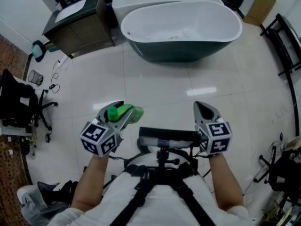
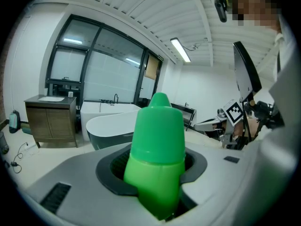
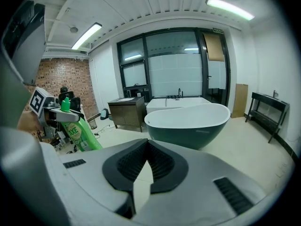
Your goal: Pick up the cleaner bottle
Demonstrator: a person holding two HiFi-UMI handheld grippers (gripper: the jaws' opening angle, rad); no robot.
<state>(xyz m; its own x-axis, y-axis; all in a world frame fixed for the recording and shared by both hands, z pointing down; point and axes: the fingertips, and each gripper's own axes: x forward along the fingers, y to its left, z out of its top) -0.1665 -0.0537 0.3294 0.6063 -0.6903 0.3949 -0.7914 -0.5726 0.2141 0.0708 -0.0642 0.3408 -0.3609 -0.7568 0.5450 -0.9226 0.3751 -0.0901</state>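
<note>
The green cleaner bottle sits in my left gripper, held up off the floor. In the left gripper view its green cap and neck fill the middle, and the dark pads press on its neck from both sides. The right gripper view shows the same bottle at the far left, upright with a printed label, hanging in my left gripper. My right gripper is level with the left one, a little apart. Its jaws are shut with nothing between them.
A dark green bathtub with a white inside stands ahead on the pale tiled floor. A wooden vanity cabinet is at the back left, a black rack at the right, an office chair at the left.
</note>
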